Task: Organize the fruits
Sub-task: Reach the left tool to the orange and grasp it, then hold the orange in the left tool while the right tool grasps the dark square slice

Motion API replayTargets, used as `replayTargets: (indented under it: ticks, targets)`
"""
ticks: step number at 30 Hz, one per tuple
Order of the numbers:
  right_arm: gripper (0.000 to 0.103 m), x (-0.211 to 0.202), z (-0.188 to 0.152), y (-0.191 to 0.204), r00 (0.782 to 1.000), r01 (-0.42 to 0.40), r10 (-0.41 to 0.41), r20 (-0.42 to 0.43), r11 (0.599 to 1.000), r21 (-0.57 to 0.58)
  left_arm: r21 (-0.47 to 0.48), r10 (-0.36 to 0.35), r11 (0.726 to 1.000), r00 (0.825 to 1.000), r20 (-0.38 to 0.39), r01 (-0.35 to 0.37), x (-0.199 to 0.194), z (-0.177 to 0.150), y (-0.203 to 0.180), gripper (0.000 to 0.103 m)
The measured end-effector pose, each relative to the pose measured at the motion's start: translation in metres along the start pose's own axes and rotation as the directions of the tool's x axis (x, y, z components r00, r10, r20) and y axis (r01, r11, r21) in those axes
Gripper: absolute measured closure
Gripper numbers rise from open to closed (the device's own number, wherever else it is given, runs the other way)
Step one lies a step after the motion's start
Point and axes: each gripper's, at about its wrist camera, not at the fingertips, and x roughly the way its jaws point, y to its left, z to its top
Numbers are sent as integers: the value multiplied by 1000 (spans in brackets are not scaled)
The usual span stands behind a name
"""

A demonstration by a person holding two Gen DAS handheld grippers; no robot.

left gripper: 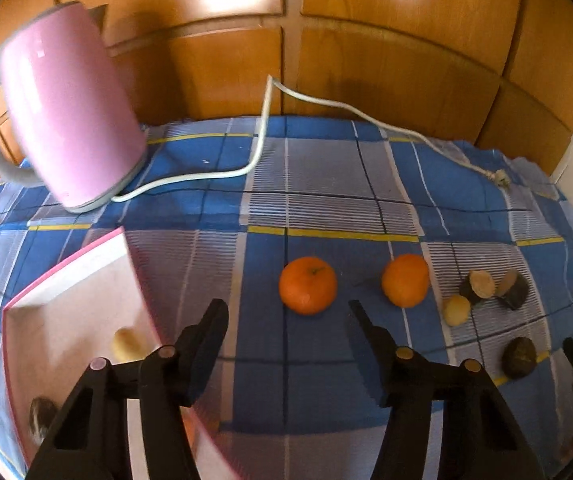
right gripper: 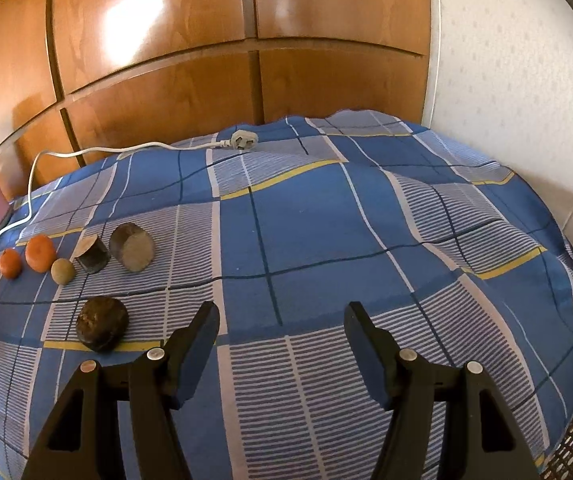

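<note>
Left claw open, orange just ahead

My cloth: blue, white stripes, yellow lines
My round fruits: orange
My kettle: pink
My box: pink
My cord: white
My grippers: black

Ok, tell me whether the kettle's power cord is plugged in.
Unplugged. The white cord runs from the pink kettle across the checked cloth, and its plug lies loose on the cloth.
</note>
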Motion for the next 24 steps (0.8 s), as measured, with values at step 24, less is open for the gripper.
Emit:
replayTargets:
  ticks: [24]
  targets:
    - [37,13,-4,-1,999,-33,33,5,999,8,61,-104,993,993,53,101,-32,-48,-56,63]
